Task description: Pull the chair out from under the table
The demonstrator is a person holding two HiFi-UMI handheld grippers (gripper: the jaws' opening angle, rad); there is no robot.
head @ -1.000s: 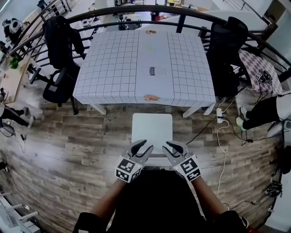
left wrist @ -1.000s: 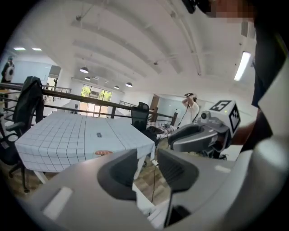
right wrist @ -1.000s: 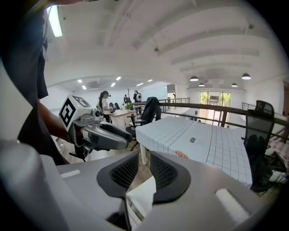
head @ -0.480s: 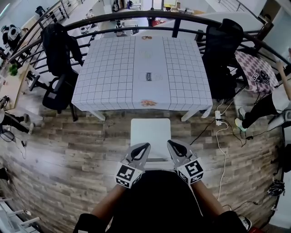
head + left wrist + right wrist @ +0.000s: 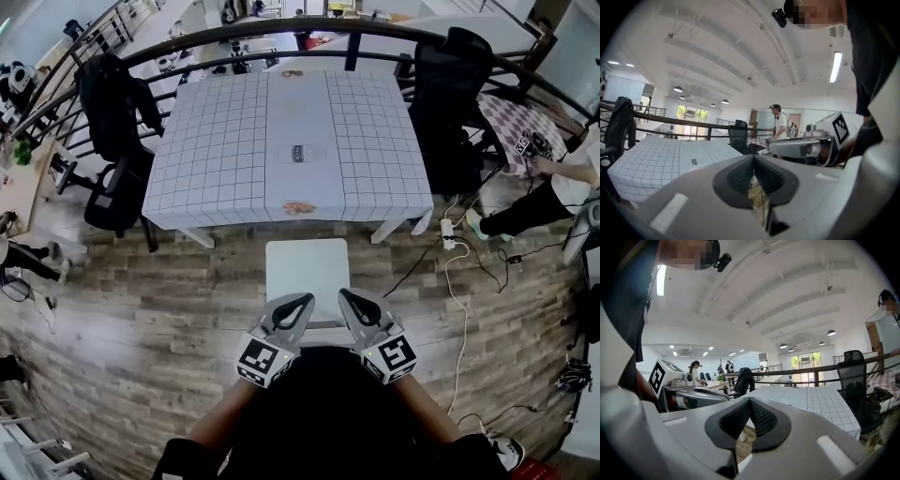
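Two closed grippers hang side by side over the near edge of the white chair (image 5: 307, 272), seen from your head camera. On the left, your left gripper (image 5: 298, 305) points forward and close to level, angled inward toward the seat's middle, with your left forearm (image 5: 220, 422) drawn in against your body. Its jaws have just been closing and now meet at the tips with nothing between them. The chair stands on the wood floor (image 5: 141, 281) just in front of the grid-cloth table (image 5: 234, 159), its seat in the open. On the right, your right gripper (image 5: 349, 300) mirrors that pose, angled inward, jaws likewise pressed together and empty. Whether either gripper touches the seat cannot be told.
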